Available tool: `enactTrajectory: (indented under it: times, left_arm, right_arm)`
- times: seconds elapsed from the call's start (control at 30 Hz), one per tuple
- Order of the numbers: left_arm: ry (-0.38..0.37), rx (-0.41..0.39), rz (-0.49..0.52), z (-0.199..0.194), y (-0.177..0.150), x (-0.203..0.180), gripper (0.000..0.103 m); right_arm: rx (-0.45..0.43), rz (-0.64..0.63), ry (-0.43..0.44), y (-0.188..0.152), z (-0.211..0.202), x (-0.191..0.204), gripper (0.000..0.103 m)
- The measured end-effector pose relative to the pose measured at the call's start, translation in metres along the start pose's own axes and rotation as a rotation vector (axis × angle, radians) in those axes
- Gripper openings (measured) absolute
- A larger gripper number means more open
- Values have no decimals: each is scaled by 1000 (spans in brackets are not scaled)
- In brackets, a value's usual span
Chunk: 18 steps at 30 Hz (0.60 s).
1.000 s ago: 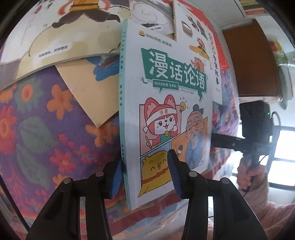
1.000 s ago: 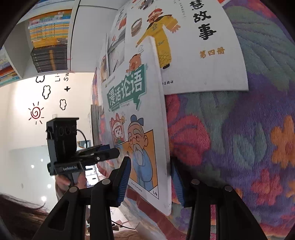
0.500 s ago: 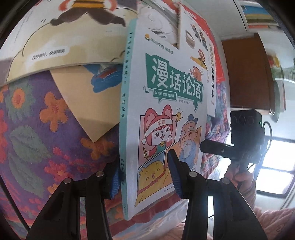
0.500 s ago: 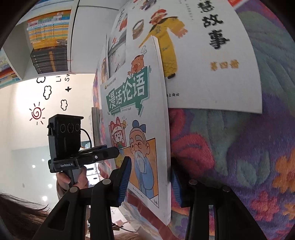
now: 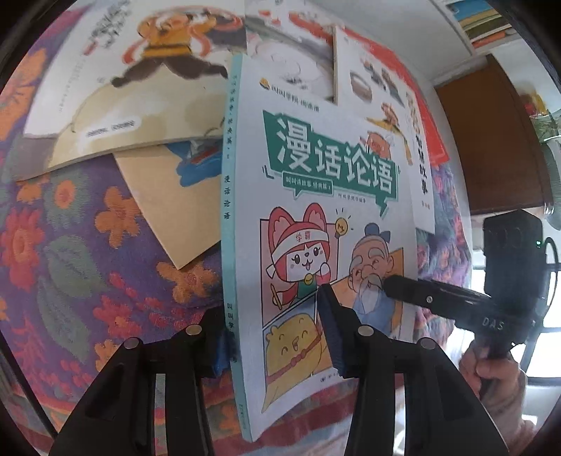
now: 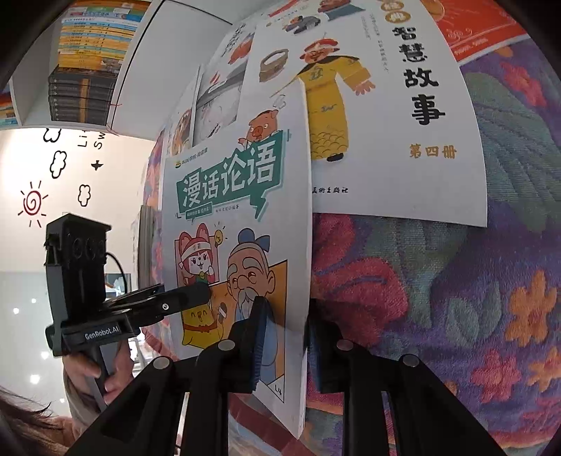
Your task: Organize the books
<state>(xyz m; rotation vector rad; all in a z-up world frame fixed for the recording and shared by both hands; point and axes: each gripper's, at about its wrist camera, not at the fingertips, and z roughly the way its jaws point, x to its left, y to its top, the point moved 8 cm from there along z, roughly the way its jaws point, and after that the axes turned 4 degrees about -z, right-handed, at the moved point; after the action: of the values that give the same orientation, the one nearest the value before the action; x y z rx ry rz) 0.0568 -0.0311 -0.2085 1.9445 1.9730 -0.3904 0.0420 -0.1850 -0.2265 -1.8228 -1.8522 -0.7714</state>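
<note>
A white comic-cover book with a teal title banner (image 5: 333,210) (image 6: 238,210) stands lifted on edge above the floral cloth (image 5: 70,263). My left gripper (image 5: 273,322) is shut on its lower spine side, one pad on the cover and the other hidden behind the teal spine. My right gripper (image 6: 285,315) straddles the book's page edge. Its jaws are closing, with the left pad on the cover and the other finger behind the book. Each gripper also shows in the other view: the right gripper (image 5: 420,294) and the left gripper (image 6: 168,305).
More books lie flat on the cloth: a monkey-figure book (image 5: 122,87), a tan book (image 5: 168,196), a white book with a yellow-robed figure (image 6: 385,122) and a red one (image 6: 484,28). A shelf of stacked books (image 6: 87,63) and a brown cabinet (image 5: 491,133) stand behind. A person's hand (image 5: 491,371) holds the handle.
The right jaws have narrowed onto the book's page edge. The book has tipped up a little in both views, and the right gripper now reaches onto the cover.
</note>
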Motion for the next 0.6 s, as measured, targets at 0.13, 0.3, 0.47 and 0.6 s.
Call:
enactTrajectory:
  times: [0.13,0.3,0.47,0.6]
  left_arm:
    - [12,-34,-2,-5,-1,0,33]
    - [59,-59,55,-17,2,2,28]
    - [50,-72,69,-25,0,-2,26]
    - [36,-99,100,-32,0,-4,26]
  right_arm:
    - [-40,-24,-28,-4,-4,10,20]
    - [-52,-48,-14,-9,-9,24,13]
    - [-74,-114,-19,-5,-18,50,13]
    - [-80,-148,-33,-1,-22,63,13]
